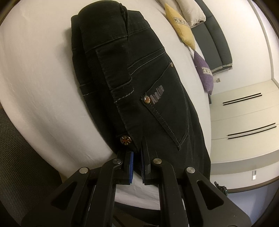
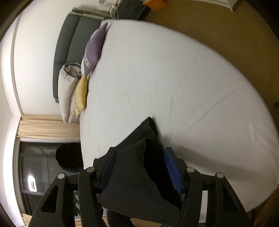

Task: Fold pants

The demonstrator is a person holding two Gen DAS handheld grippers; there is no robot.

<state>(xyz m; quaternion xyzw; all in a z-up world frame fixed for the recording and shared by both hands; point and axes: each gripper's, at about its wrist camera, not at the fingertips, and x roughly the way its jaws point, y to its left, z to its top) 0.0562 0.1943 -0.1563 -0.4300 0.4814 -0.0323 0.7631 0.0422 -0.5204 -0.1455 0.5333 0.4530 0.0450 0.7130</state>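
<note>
Pants (image 1: 139,87) | left gripper (image 1: 136,157) clenched on waistband | right gripper (image 2: 139,167) released, cloth between

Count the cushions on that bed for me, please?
3: a yellow cushion, a purple cushion beside it, and a white pillow behind them, all at the headboard. Others may be hidden.

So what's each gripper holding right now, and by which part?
The left gripper is shut on the black jeans, pinching the waistband edge beside the button. The right gripper is open, dark fabric between its jaws, unclamped.
</note>
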